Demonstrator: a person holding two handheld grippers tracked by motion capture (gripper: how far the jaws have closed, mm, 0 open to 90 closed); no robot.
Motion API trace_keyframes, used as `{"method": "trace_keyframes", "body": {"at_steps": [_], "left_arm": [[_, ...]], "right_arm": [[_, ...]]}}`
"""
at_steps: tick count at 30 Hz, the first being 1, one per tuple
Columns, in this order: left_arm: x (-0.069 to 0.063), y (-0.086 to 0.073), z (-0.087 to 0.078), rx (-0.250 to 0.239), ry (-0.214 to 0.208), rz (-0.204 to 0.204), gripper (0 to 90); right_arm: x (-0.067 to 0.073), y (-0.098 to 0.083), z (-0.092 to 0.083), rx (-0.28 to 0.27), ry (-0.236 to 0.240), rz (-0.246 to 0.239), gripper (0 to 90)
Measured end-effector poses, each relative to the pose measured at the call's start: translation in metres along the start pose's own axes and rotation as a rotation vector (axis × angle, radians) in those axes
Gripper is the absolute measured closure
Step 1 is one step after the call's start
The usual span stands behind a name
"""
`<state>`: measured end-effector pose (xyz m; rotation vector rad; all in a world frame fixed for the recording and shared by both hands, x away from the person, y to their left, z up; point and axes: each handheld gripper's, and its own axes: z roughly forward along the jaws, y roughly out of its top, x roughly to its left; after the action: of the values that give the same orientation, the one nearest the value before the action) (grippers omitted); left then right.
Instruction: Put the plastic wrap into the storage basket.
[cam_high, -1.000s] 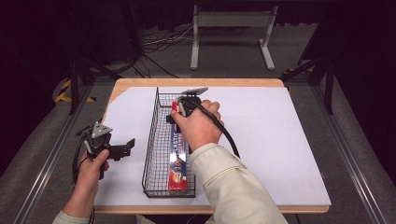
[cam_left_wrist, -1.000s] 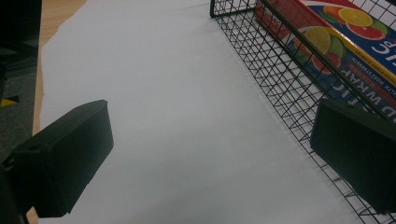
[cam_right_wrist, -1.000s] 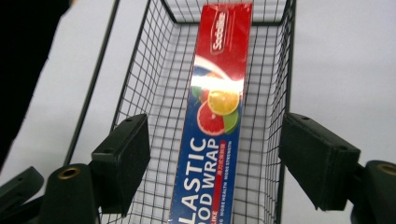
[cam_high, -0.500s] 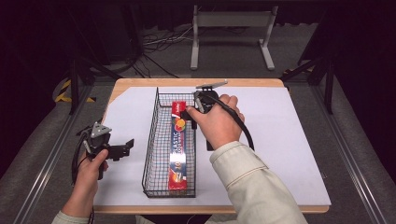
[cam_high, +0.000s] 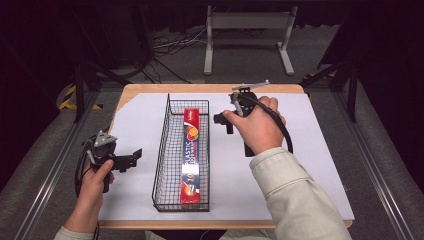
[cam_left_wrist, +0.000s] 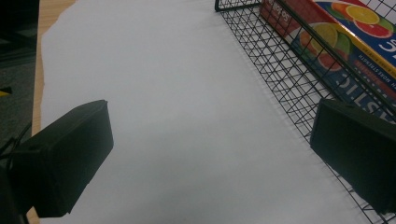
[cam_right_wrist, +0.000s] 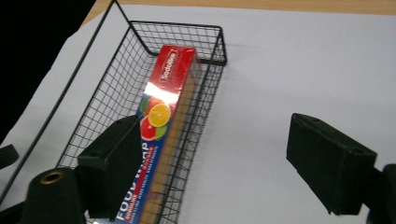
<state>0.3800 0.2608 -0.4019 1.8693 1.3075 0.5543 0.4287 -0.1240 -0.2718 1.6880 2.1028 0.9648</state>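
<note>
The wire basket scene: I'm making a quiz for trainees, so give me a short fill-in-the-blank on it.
1. The food wrap box lies inside the wire ____.
2. The right tool has its jaws ____, holding nothing.
3. The left tool hovers over the ____ sheet.

Answers: basket; open; white

Food wrap box (cam_high: 190, 150) in the wire basket (cam_high: 162, 150) on the table (cam_high: 310, 150), between both grippers

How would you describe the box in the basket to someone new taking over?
On the white-covered table a long black wire basket stands left of centre. Inside lies a slim box, lengthwise against its right wall: red ends, citrus-fruit pictures and a blue band lettered in white.
</note>
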Motion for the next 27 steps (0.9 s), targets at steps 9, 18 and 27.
{"method": "trace_keyframes", "body": {"at_steps": [9, 18, 27], "left_arm": [[0.007, -0.004, -0.001, 0.006, -0.003, -0.011, 0.1], [0.008, -0.008, -0.003, 0.01, 0.006, -0.012, 0.1], [0.009, -0.012, -0.007, 0.016, 0.018, -0.019, 0.1]], "right_arm": [[-0.036, 0.0, -0.012, -0.024, 0.052, -0.053, 17.4], [-0.069, 0.001, -0.03, -0.079, 0.063, -0.122, 16.6], [-0.107, -0.007, -0.038, -0.081, 0.075, -0.149, 16.5]]}}
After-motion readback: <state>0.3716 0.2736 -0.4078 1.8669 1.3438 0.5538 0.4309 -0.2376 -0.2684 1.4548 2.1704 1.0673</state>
